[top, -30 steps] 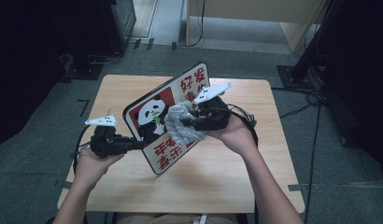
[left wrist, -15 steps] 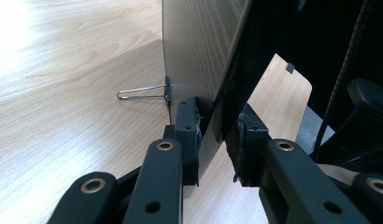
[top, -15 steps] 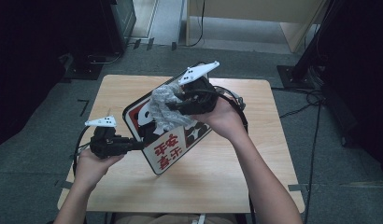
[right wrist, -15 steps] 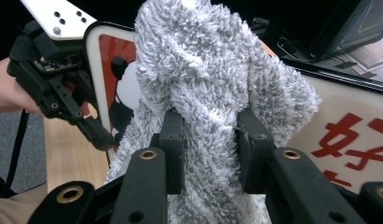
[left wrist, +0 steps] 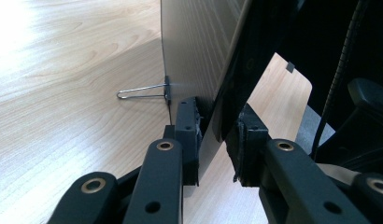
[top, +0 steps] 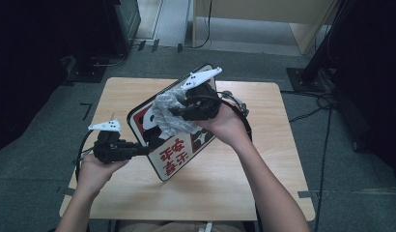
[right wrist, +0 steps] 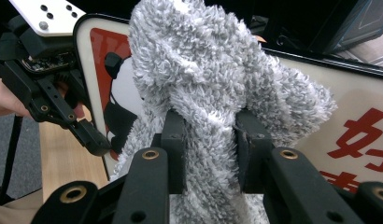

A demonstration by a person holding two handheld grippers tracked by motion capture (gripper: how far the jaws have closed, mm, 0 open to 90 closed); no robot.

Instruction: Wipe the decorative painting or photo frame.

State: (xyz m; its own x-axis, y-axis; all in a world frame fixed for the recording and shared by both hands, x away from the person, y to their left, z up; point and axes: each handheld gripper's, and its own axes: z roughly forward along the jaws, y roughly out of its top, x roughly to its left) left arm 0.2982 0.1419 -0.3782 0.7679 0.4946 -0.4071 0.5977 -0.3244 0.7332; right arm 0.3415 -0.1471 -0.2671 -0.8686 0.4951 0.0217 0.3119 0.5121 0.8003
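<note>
Left gripper (top: pixel 140 151) clamped on the lower left edge of the flat red-and-white panda sign board (top: pixel 179 150), holding it tilted above the middle of the light wooden table (top: pixel 278 159). In the left gripper view the board's edge sits between the pads, with a wire clip (left wrist: pixel 143 91) on its pale back. Right gripper (top: pixel 179 112) closed on a fluffy grey microfibre cloth (top: pixel 168 113), pressed against the board's upper face, over the panda.
</note>
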